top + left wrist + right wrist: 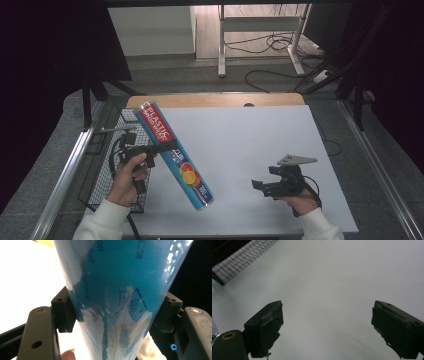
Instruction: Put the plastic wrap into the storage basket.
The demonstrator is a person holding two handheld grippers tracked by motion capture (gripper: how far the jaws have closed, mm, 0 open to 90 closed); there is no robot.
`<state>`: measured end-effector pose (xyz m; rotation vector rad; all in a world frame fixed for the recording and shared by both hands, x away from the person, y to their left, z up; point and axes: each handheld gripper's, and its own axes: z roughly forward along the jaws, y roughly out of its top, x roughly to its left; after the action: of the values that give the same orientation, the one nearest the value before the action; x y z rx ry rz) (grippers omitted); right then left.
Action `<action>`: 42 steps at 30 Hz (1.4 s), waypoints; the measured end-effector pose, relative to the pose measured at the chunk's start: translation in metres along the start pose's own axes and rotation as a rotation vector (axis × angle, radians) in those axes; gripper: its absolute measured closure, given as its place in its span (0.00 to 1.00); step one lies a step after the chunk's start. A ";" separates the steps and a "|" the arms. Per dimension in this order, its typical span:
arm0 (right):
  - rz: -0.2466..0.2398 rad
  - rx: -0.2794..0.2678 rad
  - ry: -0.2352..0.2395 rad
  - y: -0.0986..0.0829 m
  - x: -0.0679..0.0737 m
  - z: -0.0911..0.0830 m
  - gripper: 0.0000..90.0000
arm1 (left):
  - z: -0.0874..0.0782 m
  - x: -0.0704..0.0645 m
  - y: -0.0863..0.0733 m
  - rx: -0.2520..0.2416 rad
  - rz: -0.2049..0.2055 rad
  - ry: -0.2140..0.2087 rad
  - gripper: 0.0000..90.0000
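Observation:
A long blue box of plastic wrap (174,155), with a red label end and fruit pictures, hangs tilted over the left part of the white table (250,135). My left gripper (167,146) is shut on its middle. In the left gripper view the blue box (115,290) is clamped between both black pads (62,312). My right gripper (259,186) stands open low over the table's right front part, pointing left. Nothing lies between its jaws in the right gripper view, where the gripper (327,325) faces bare white table.
A black wire basket (107,165) hangs at the table's left edge; its mesh (239,262) shows at the upper left of the right gripper view. A wooden strip (215,100) runs along the table's far edge. Cables and a desk frame lie on the floor beyond.

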<state>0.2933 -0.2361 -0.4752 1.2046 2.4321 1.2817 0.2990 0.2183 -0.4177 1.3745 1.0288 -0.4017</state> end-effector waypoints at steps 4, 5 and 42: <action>-0.003 0.026 -0.032 -0.003 -0.003 0.002 0.11 | -0.012 0.000 0.004 -0.014 0.012 0.028 0.36; -0.007 0.036 -0.038 -0.004 -0.003 0.003 0.11 | -0.015 0.000 0.005 -0.017 0.014 0.035 0.36; 0.000 0.041 -0.108 -0.006 -0.007 0.005 0.11 | -0.132 0.013 0.039 -0.132 0.038 0.197 0.36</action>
<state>0.2970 -0.2396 -0.4843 1.2497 2.3930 1.1402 0.2881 0.3524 -0.3872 1.3309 1.1676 -0.1692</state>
